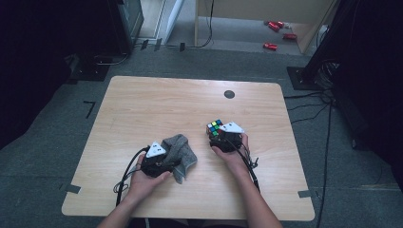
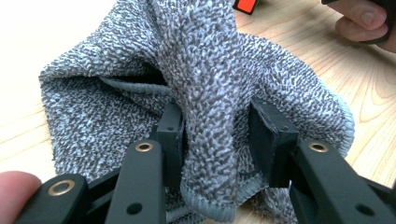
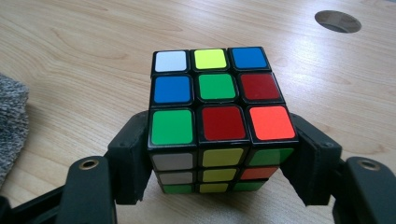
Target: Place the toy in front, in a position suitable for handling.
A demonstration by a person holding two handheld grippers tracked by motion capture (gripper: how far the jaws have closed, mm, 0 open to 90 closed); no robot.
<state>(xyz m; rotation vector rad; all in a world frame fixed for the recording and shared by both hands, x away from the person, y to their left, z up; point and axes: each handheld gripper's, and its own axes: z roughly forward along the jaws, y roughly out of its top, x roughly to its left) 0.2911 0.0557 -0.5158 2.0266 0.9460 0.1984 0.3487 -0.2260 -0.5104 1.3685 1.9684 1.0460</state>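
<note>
Where jaws pinch: nubbly grey cloth [image 2: 205,93]

each gripper [image 1: 161,159] is black – brass-ringed screw holes along its arms. a grey three-cornered plate [image 1: 155,150] tops it. black cables [image 1: 124,175] trail back.

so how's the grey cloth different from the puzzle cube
The grey cloth is soft and bunched into folds; the puzzle cube is rigid and square-edged. The cloth is one speckled grey; the cube's stickers are white, yellow, blue, green, red and orange. A fold of cloth is pinched in the left gripper, while the cube sits between the jaws of the right gripper. Both rest on the wooden table.
</note>
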